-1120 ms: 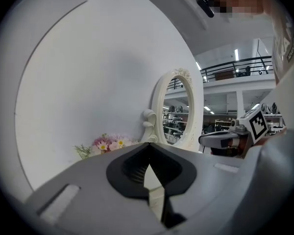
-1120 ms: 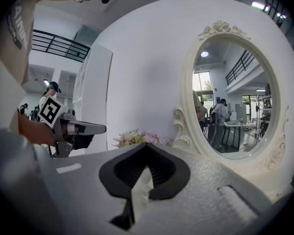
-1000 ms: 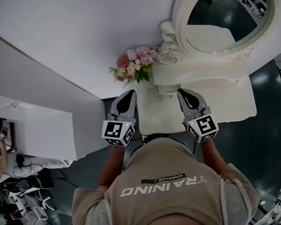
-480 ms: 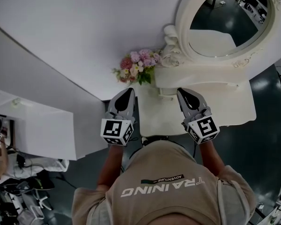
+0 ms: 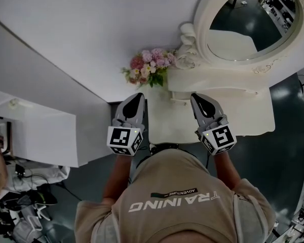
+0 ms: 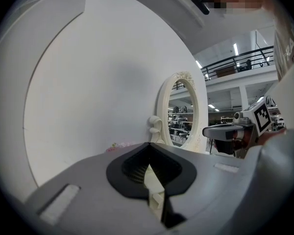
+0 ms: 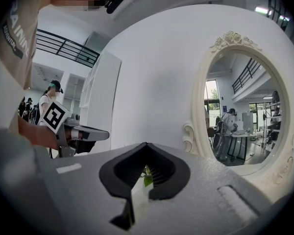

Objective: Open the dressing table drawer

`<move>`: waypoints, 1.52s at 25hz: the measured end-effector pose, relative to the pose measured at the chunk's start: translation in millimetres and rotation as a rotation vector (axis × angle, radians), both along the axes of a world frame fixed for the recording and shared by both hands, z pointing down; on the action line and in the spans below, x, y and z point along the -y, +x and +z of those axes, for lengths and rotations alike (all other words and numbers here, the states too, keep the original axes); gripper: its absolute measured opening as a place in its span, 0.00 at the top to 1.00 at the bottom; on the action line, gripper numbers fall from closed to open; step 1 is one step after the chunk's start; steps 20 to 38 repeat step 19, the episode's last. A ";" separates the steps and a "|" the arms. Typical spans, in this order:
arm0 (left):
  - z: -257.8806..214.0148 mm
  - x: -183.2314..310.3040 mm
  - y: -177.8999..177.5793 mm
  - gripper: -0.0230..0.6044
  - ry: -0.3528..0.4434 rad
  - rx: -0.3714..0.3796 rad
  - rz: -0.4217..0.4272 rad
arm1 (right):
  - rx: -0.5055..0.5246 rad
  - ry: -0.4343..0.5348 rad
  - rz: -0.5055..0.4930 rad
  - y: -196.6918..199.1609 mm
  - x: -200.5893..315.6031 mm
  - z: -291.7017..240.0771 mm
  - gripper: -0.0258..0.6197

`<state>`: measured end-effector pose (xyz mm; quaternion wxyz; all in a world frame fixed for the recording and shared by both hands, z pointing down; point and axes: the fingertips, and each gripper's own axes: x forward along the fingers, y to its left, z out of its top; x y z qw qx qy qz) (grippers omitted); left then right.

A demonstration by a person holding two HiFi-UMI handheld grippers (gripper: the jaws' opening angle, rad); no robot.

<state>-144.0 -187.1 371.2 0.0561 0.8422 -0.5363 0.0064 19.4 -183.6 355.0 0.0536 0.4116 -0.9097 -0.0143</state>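
The table (image 5: 253, 115) stands against the far wall (image 5: 91, 29). Along its far edge runs a raised tier (image 5: 218, 82), and the mirror (image 5: 253, 19) rises from it at the far right. The flowers (image 5: 149, 67) sit at the far left corner, just beside the mirror's foot. The left gripper (image 5: 137, 99) hangs at the table's left edge, with the right gripper (image 5: 198, 99) to its right over the top (both on the near side of the tier). A cabinet (image 5: 40, 135) stands well left of the table.
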 end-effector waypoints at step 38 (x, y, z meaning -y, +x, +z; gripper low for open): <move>6.0 -0.3 16.5 0.93 -0.007 -0.021 0.038 | -0.012 -0.026 0.006 10.6 0.2 7.7 0.96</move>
